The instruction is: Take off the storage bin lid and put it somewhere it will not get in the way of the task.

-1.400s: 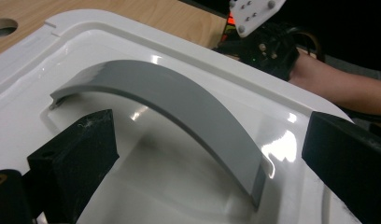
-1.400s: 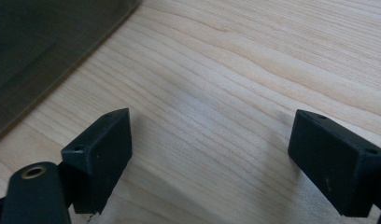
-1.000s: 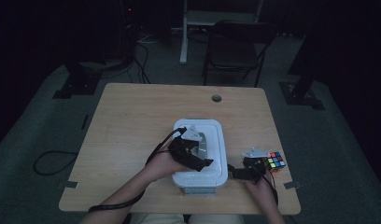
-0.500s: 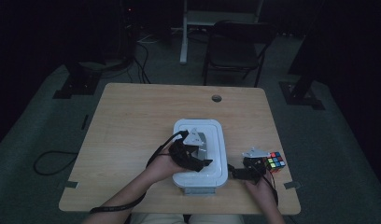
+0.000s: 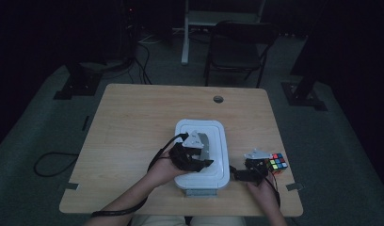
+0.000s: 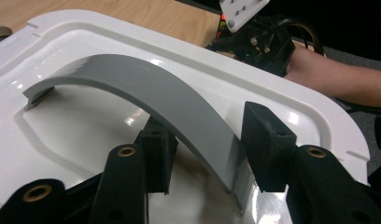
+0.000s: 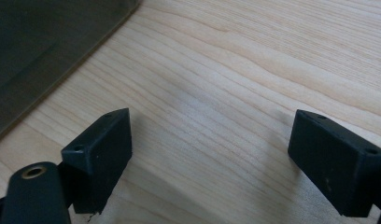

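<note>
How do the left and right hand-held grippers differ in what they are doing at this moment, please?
The left hand-held gripper has just been closing around the grey handle of the white box lid; the right hand-held gripper stands wide open with nothing between its jaws. The left sits over the lid, the right over bare table. Both have black jaws.

Place: dim lab or studio
Evidence: stand bases [image 5: 73,87] at 10 o'clock, folding chair [image 5: 237,49] at 12, floor cables [image 5: 143,61]

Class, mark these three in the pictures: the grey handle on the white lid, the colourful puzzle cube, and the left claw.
grey handle [image 6: 146,88]: left gripper view, top of its arch.
puzzle cube [image 5: 277,163]: high view, its top face.
left claw [image 6: 205,151]: left gripper view, midway between its fingertips, astride the handle.
</note>
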`<state>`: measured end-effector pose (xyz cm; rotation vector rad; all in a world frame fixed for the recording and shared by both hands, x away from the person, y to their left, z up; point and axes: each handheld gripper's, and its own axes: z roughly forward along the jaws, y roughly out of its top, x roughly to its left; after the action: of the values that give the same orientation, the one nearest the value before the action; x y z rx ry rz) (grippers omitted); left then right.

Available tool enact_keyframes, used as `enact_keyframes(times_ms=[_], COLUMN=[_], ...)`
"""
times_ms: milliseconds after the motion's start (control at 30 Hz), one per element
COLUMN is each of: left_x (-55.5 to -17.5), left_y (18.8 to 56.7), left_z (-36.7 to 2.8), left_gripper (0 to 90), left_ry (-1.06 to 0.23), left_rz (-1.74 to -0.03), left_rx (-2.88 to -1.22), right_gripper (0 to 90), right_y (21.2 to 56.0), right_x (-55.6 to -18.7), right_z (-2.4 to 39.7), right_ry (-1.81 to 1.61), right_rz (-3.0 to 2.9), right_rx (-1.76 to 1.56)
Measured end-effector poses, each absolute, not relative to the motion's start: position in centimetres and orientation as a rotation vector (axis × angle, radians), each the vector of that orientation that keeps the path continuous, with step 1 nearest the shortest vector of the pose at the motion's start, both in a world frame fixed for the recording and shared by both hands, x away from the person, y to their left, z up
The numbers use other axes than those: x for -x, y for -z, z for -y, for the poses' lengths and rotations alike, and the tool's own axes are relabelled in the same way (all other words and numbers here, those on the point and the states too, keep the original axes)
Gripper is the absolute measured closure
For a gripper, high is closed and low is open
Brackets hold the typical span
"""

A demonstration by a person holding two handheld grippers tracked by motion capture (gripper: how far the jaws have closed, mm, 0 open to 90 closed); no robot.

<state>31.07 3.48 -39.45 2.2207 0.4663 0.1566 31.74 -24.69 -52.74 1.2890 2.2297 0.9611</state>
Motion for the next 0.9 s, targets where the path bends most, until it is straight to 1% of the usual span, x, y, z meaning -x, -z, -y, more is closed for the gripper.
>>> enact_keyframes(times_ms=[200,367,500,533,733,800,900], left_x=[-30.7,-30.4,-30.2,-30.2,-29.5,-29.5,-29.2], left_y=[39.0,37.8,36.9,36.9,35.4,35.4,34.7], left_z=[-3.6,-4.5,-5.0,-5.0,-6.3,-6.3,-7.3], left_gripper=[59.3,67.1,68.0,70.0,70.2,70.3,70.2], left_ry=[-0.156,-0.111,-0.109,-0.109,-0.151,-0.151,-0.157], left_rz=[-0.447,-0.442,-0.439,-0.439,-0.420,-0.420,-0.407], left_rx=[-2.216,-2.146,-2.124,-2.124,-2.111,-2.111,-2.092], right_gripper=[13.5,13.5,13.5,13.5,13.5,13.5,13.5], right_y=[52.7,52.7,52.7,52.7,52.7,52.7,52.7], right_x=[-31.7,-31.8,-31.8,-31.8,-31.7,-31.7,-31.7], right_z=[24.7,24.7,24.7,24.7,24.7,24.7,24.7], right_ry=[-0.958,-0.960,-0.960,-0.960,-0.959,-0.960,-0.960], right_rz=[-2.231,-2.230,-2.230,-2.230,-2.229,-2.229,-2.229], right_rx=[-1.287,-1.285,-1.286,-1.286,-1.287,-1.287,-1.287])
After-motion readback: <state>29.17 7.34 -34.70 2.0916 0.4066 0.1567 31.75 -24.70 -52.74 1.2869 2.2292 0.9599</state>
